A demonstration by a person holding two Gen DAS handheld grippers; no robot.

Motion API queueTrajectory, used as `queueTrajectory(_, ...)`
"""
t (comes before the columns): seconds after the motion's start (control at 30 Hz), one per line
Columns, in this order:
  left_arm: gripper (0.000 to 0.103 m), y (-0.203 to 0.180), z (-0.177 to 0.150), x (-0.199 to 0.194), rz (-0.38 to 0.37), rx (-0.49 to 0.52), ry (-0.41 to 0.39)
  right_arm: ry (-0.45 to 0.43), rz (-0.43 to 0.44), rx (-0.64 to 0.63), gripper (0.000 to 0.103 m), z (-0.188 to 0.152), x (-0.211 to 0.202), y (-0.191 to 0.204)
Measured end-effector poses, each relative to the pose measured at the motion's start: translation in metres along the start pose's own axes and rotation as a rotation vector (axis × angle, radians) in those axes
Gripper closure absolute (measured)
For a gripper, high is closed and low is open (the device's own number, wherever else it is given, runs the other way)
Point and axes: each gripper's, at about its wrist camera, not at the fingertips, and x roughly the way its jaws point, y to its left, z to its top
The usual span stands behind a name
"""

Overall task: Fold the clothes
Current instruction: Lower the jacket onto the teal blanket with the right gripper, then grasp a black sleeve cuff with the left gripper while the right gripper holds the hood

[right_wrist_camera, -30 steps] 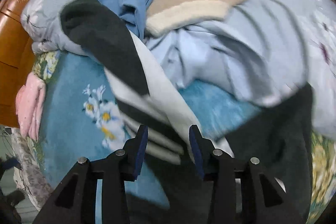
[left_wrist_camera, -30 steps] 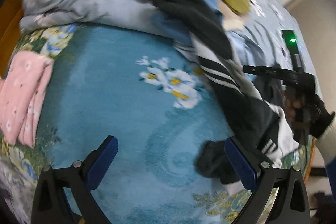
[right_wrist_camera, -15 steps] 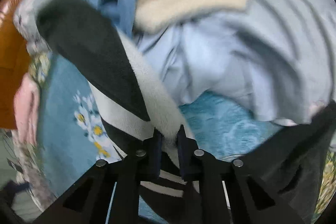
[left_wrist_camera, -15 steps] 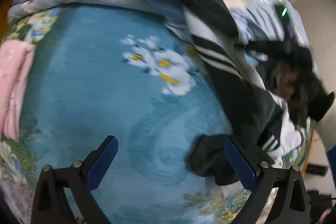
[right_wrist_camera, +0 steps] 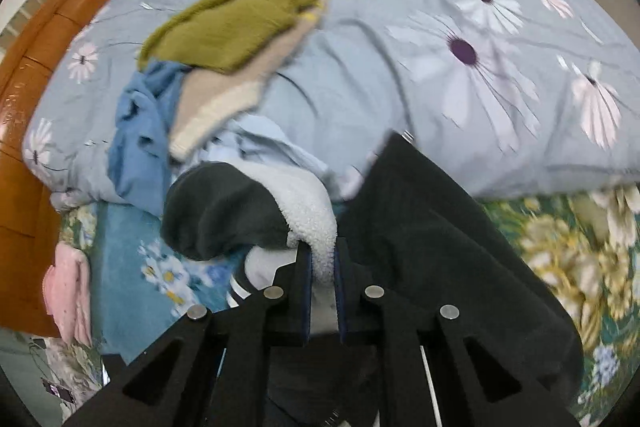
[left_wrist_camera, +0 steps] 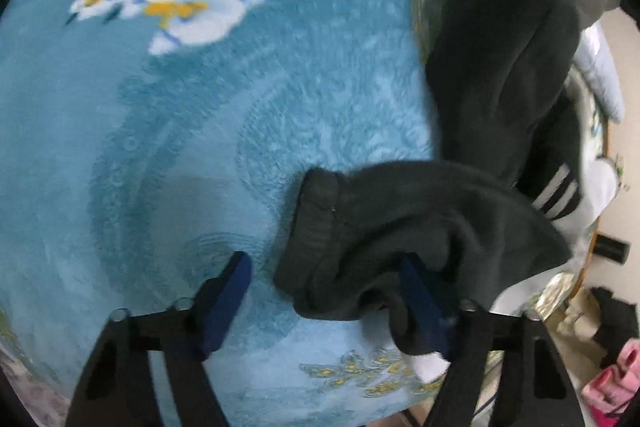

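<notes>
A black jacket with white stripes and a white fleece lining (left_wrist_camera: 496, 79) lies on the blue flowered blanket (left_wrist_camera: 200, 131). Its dark cuffed sleeve end (left_wrist_camera: 360, 227) sits between the fingers of my left gripper (left_wrist_camera: 328, 295), which is open around it, low over the blanket. In the right wrist view my right gripper (right_wrist_camera: 320, 267) is shut on the jacket's fleece-lined edge (right_wrist_camera: 312, 211) and holds it lifted, with black fabric (right_wrist_camera: 432, 227) draped to the right.
A pile of clothes, olive (right_wrist_camera: 228, 27), beige (right_wrist_camera: 224, 99) and blue (right_wrist_camera: 136, 147), lies on the grey-blue daisy duvet (right_wrist_camera: 480, 47). A folded pink garment (right_wrist_camera: 68, 287) sits at the left by the wooden headboard (right_wrist_camera: 24, 147). The bed edge and floor show at right (left_wrist_camera: 608, 347).
My left gripper moved down and closer to the sleeve end and narrowed around it. My right gripper closed on the jacket's fleece edge and lifted it up and back from the pile.
</notes>
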Motion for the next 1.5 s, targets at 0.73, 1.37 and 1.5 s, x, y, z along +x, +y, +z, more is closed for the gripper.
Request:
queueTrajectory(0.73, 0.079, 0.024, 0.011, -0.128, -0.010, -0.033, -0.321, -0.170, 0.091, 0.122, 0.093, -0.015, -0.094, 0.017)
queueTrajectory(1.37, 0.080, 0.166, -0.036, -0.329, 0.064, -0.228, -0.839, -0.564, 0.197, 0.196, 0.093, -0.075, -0.290, 0.050)
queueTrajectory(1.5, 0.080, 0.209, -0.057, -0.365, 0.097, -0.298, -0.928, -0.620, 0.234, 0.228, 0.093, -0.097, -0.318, 0.051)
